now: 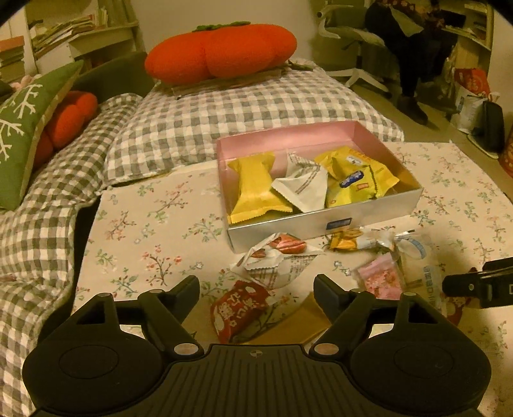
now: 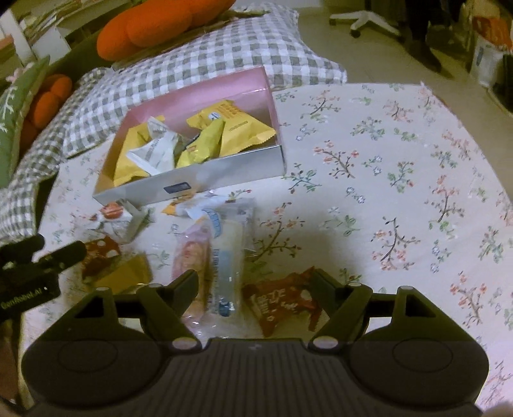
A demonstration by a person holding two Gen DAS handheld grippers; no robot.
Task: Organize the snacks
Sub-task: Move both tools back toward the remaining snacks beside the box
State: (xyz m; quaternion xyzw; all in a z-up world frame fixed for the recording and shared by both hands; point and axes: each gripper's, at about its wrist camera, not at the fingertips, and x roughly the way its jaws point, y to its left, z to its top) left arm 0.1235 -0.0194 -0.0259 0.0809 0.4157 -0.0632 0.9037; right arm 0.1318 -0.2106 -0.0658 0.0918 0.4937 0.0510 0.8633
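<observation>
A silver box with pink inside stands on the floral cloth and holds yellow packets and a white packet. Loose snacks lie in front of it. My left gripper is open over a red packet and a flat yellow packet; a white wrapped snack lies just beyond. My right gripper is open over a long clear packet, a pink packet and a red packet. The right gripper's finger shows in the left wrist view.
The floral cloth covers a low table. Checked cushions and orange plush pillows lie behind the box. A green pillow is at the left. An office chair base stands on the floor beyond.
</observation>
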